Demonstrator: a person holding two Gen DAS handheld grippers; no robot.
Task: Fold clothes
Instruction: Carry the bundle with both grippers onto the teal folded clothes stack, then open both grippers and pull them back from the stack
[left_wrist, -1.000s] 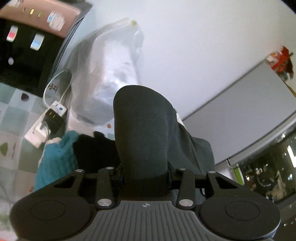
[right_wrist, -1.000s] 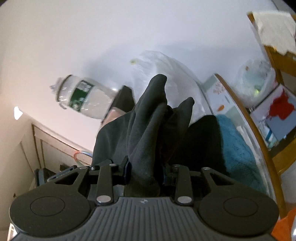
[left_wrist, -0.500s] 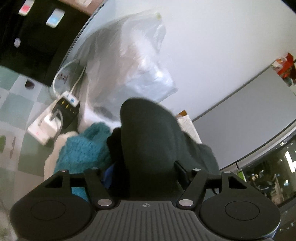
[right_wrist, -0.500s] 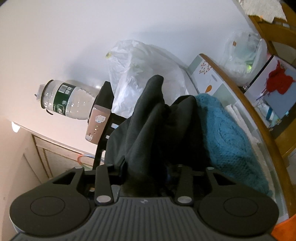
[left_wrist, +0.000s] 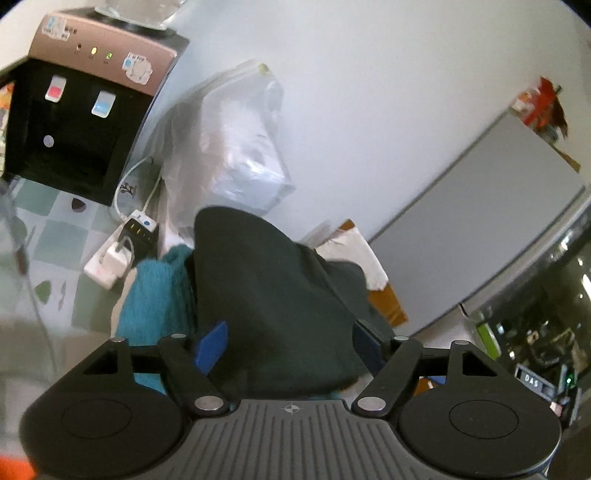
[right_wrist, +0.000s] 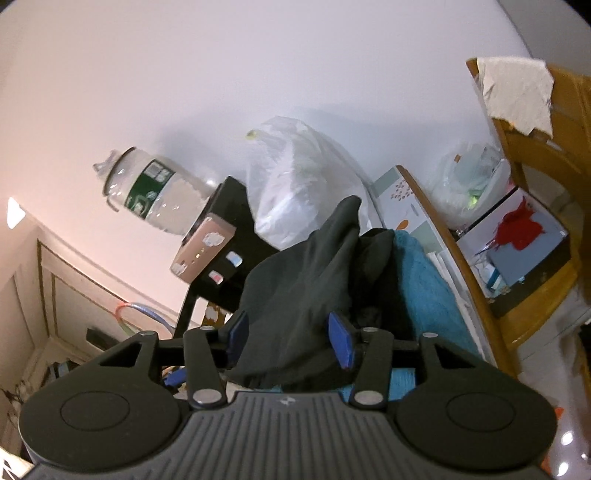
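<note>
Left wrist view is showing the left tool (left_wrist: 290, 341) with its jaws spread wide; they have just been opening, and the dark garment (left_wrist: 273, 295) is still bulging up between the blue pads (left_wrist: 212, 345), which are standing clear of the cloth, so the hold is released. The garment is lying heaped on a teal knitted piece (left_wrist: 155, 295) on the worktop (left_wrist: 51, 229), which is wearing a pale checked cover. Behind the heap a clear plastic bag (left_wrist: 236, 147) is standing against the wall, with a white power strip (left_wrist: 110, 260) and its cable lying to the left of the teal knit, and a water dispenser (left_wrist: 74, 122) is sitting further left. Right wrist view is showing the right tool (right_wrist: 291, 338) with jaws that have also just been opening; a fold of the same dark garment (right_wrist: 306, 288) is rising between its blue pads (right_wrist: 341, 345), which are no longer pinching it. The teal knitted piece (right_wrist: 421, 280) is lying under and to the right of the garment. The clear plastic bag (right_wrist: 299, 184) is sitting behind, and the water dispenser (right_wrist: 218, 251), topped by a large bottle (right_wrist: 155, 192), is standing to the left. A wooden chair (right_wrist: 546, 155) is standing beyond the worktop edge (right_wrist: 461, 266).
</note>
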